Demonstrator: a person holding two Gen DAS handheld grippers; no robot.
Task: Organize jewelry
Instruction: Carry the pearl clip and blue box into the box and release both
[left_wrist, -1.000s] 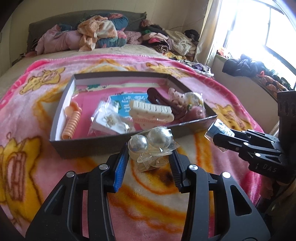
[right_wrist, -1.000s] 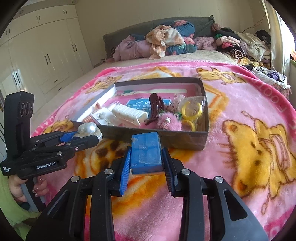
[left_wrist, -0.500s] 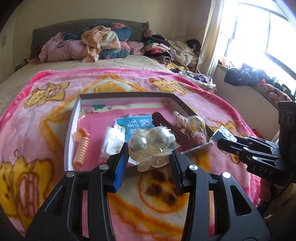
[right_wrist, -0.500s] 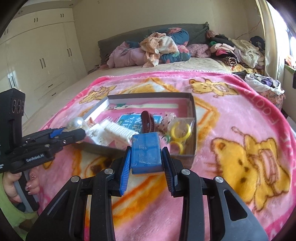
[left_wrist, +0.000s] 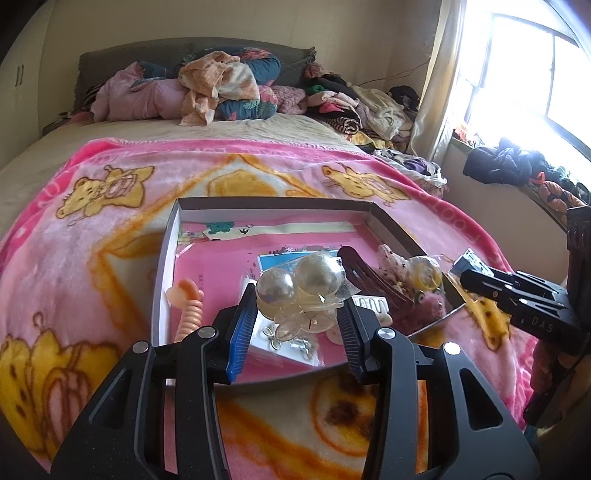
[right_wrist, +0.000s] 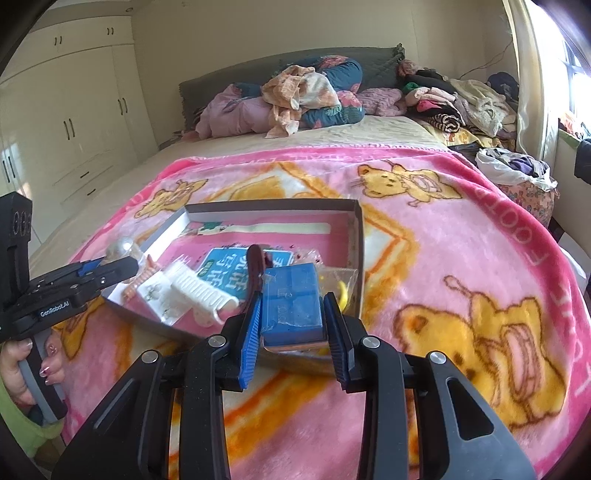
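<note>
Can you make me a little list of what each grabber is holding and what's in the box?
left hand-held gripper: shut on pearl clip
right hand-held gripper: shut on blue box
tray: on the pink blanket
inside tray: orange coil, white comb, brown hair claw

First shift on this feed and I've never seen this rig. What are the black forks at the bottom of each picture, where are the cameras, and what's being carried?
There is no robot arm: a person holds a two-finger tool in each hand, with a fisheye camera looking along its fingers. One picture is from the left tool, closed on a clear packet of pearly balls. The other is from the right tool, closed on a small blue box. Each tool also shows at the edge of the other's view. Both hang near an open shallow tray on a pink bear blanket; inside it lie a white hair clip, a coiled peach hair tie and other accessories.
</note>
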